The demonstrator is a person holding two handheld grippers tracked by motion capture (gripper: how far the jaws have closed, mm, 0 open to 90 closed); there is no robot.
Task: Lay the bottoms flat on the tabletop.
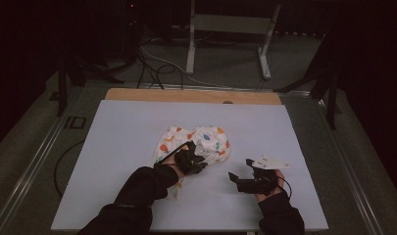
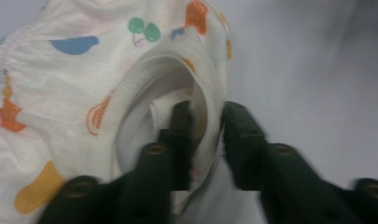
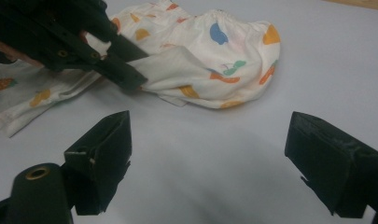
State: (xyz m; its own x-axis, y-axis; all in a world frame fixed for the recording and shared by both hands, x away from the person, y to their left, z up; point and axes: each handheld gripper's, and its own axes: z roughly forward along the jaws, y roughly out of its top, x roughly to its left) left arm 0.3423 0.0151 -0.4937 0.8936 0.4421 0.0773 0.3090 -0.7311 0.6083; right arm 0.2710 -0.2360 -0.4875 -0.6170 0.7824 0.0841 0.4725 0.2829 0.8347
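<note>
Left gripper [image 1: 195, 157] is pinching the hem of a small white cotton garment printed with orange, blue and green fruit shapes [image 1: 213, 142].

The garment is lying crumpled near the middle of the pale grey table mat [image 1: 117, 147]; in the left gripper view, the black jaws are sitting nearly closed on a folded ribbed edge. The right gripper [image 1: 245, 176] is hovering just beside the garment, its jaws standing wide apart with nothing between them.

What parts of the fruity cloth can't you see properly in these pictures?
- High view: the middle of the printed garment is covered by the left gripper and hand.
- Left gripper view: the ribbed hem pinched between the jaws is partly hidden by them; the near fabric is blurred.
- Right gripper view: the garment's left end is cut off by the edge, with the open right gripper below.
</note>
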